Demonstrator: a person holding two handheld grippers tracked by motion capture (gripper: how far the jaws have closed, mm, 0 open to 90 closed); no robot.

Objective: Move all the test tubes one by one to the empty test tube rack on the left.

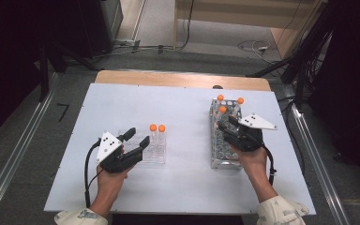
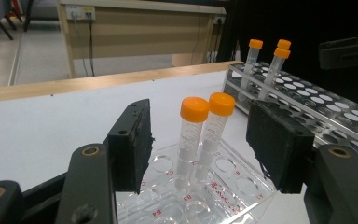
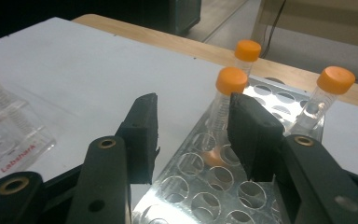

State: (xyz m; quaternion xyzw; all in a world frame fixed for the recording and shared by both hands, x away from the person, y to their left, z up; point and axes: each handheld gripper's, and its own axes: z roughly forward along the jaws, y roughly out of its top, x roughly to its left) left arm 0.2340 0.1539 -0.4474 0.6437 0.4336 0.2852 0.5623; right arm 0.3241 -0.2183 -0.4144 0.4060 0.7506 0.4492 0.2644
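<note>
Tubes with orange caps are being moved between two racks on the white worktop [image 1: 183,187], and this looks like the moment between a drop and the next pick. The left claw [image 1: 138,140] hangs over the small clear rack [image 1: 157,157], jaws parted and gripping nothing; two tubes [image 2: 201,135] stand upright in that rack, side by side, ahead of the jaws and clear of the pads. The right claw [image 1: 224,127] is over the near part of the big rack [image 1: 225,159], where three tubes stand near the far end. In the right gripper view its jaws are apart and empty, and the nearest tube [image 3: 228,93] rises just beyond them, close to one pad but not between the two. My reading is that the right claw is lining up on that tube. The next move calls for shifting the claw forward and sideways until the cap end sits squarely between the pads, then closing below the cap and lifting straight up, so the tube leaves its hole without tilting or knocking the other two.
</note>
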